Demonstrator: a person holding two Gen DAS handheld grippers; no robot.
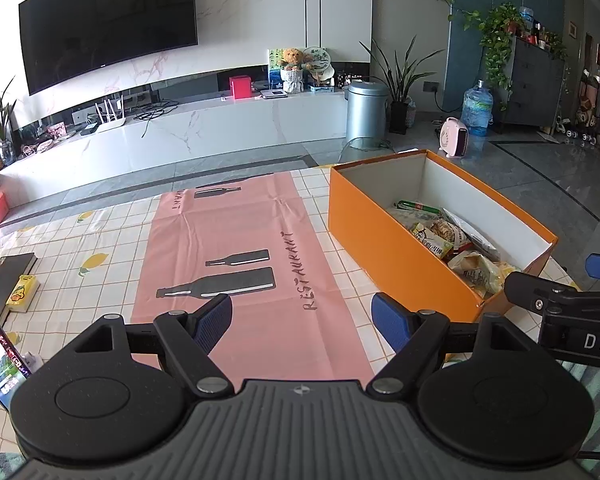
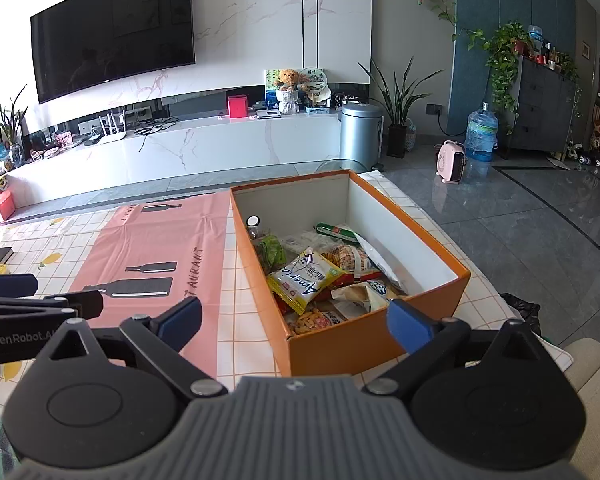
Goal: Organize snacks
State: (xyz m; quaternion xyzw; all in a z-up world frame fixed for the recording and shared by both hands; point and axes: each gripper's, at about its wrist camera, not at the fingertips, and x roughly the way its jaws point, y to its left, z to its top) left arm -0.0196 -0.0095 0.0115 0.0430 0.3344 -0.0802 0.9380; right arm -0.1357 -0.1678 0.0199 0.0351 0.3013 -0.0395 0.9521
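Lettering reads "RESTAURANT" on the pink mat [image 1: 244, 256] and "Aymeric" on a yellow packet [image 2: 300, 284] among the snacks filling the orange box [image 2: 356, 344] on the table, while left gripper [image 1: 302, 320] and right gripper [image 2: 294, 316] hover spread and empty.

Both cameras sit just behind their own blue-padded fingers, low over the table, and face across it toward the wall with the television [image 1: 108, 20].

The left wrist view centres on the pink mat [image 1: 240, 264], with the orange box [image 1: 400, 256] at right of frame and the other gripper's arm entering at the right edge.

The right wrist view sits closer to the orange box [image 2: 340, 344], looking down into it at lower centre, with the pink mat [image 2: 160, 248] at left.

Both views share mat, box, television and the silver bin [image 2: 360, 136].
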